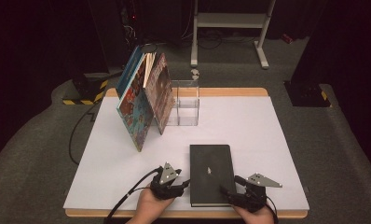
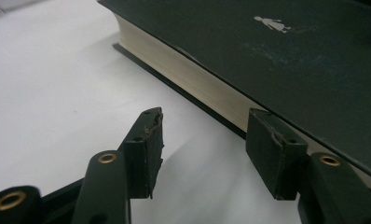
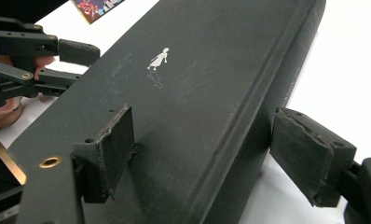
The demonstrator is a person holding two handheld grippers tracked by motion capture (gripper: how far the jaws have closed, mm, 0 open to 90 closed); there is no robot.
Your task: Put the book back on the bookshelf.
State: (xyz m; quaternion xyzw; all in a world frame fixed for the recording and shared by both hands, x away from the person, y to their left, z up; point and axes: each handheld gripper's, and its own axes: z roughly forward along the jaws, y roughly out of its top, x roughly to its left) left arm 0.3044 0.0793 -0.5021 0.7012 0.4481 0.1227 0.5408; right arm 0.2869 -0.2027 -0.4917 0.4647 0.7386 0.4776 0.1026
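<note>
A black hardcover book (image 1: 210, 172) lies flat near the table's front edge, with a small white figure on its cover (image 3: 158, 59). My left gripper (image 1: 183, 185) sits just left of it. Its jaws are open (image 2: 204, 126): one pad (image 2: 274, 154) is close beside the cream page edge (image 2: 188, 79), the other is over bare table. My right gripper (image 1: 231, 185) is at the book's near right corner, open (image 3: 204, 121). One of its pads (image 3: 111, 151) hangs over the cover, and the other (image 3: 309, 156) stands clear of the spine. The left gripper (image 3: 58, 51) also shows beyond the book.
Two colourful picture books (image 1: 144, 100) stand propped against each other at the back left of the white table (image 1: 267, 135). A clear plastic box (image 1: 186, 102) stands beside them. Cables trail off the table's left side. A white rack (image 1: 230, 21) stands on the floor behind.
</note>
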